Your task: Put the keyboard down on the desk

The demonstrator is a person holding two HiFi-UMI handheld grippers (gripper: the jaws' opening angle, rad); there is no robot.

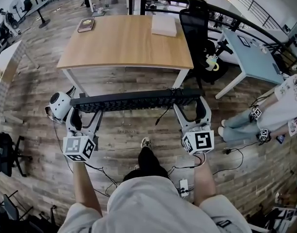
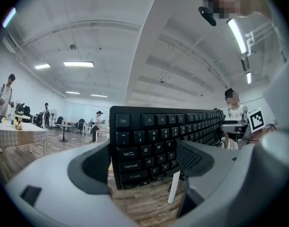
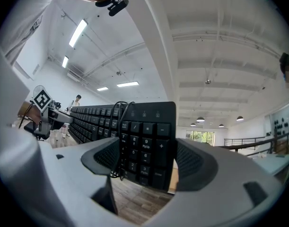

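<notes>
Plainly, the keyboard (image 1: 136, 101) looks light and stiff, a long bar best gripped at both ends, as it is now. The left tongs (image 1: 85, 114) pinch its Esc end, the right tongs (image 1: 192, 111) its number-pad end. It is black and full-width, with a loose cable (image 1: 163, 113) dangling. It hangs level above the floor (image 1: 124, 130), short of the wooden counter (image 1: 124, 42).

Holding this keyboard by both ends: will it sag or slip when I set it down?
Probably stiff: the keyboard spans straight between the left gripper and right gripper, no visible sag. Likely light, since end grips hold it level. Its loose cable dangles near the right end and could get trapped underneath.
</notes>
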